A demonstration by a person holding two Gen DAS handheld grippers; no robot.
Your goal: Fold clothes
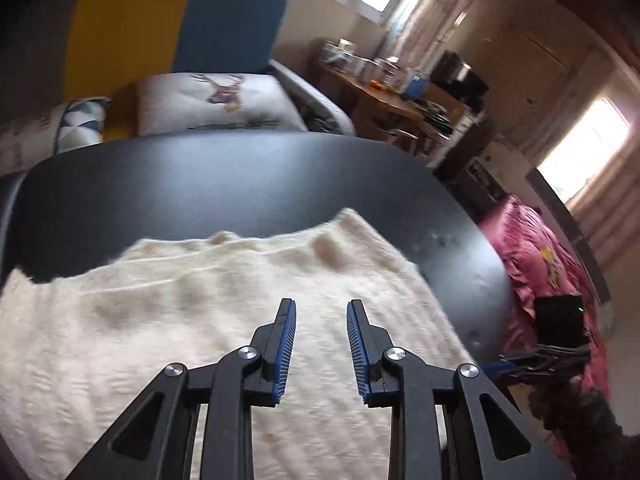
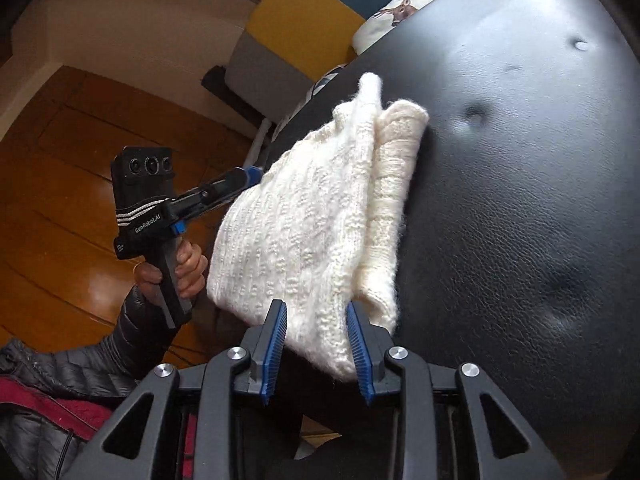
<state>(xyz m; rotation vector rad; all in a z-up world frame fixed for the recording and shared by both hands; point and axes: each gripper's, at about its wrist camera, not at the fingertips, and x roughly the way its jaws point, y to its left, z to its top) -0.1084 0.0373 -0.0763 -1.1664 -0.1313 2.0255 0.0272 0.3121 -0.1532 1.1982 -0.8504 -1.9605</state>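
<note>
- right gripper [image 2: 316, 308] sits nearest, its blue ribbed jaws partly apart, straddling the near edge of the folded cream knitted sweater [image 2: 316, 216] without pinching it.
- left gripper [image 1: 321, 304] hovers above the sweater's middle, jaws partly apart, empty.
- sweater lies on the black padded leather table [image 2: 520, 200], its left edge overhanging the table rim.
- bare leather stretches wide beyond the sweater's far and right edges.
- orange wooden floor [image 2: 60, 184] lies below that overhanging edge.

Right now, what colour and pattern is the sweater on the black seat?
Cream white sweater, in a ribbed, textured knit; it shows best in the right wrist view.
</note>
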